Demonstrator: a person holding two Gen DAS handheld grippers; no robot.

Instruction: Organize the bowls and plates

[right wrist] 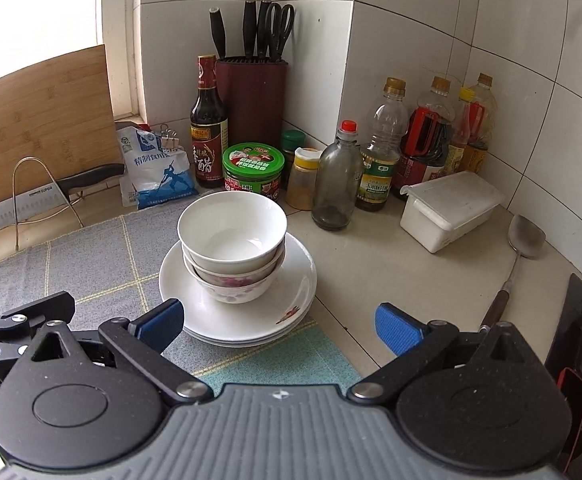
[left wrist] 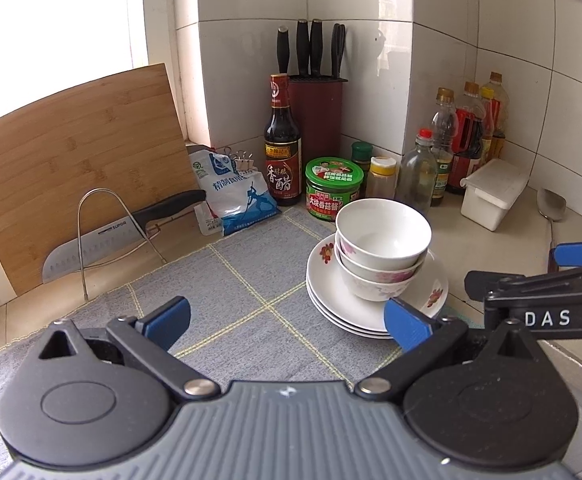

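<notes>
Grey mat holds bowls on plates (right view alone shows teal edge); both grippers spread, empty

Beige kitchen counter. A grey checked mat lies flat on it. The stack of plates sits on the mat's right edge, overhanging bare counter. Behind the mat: salt bag, vinegar bottle, green-lidded jar. Right of the mat: white lidded box, metal spatula.
</notes>
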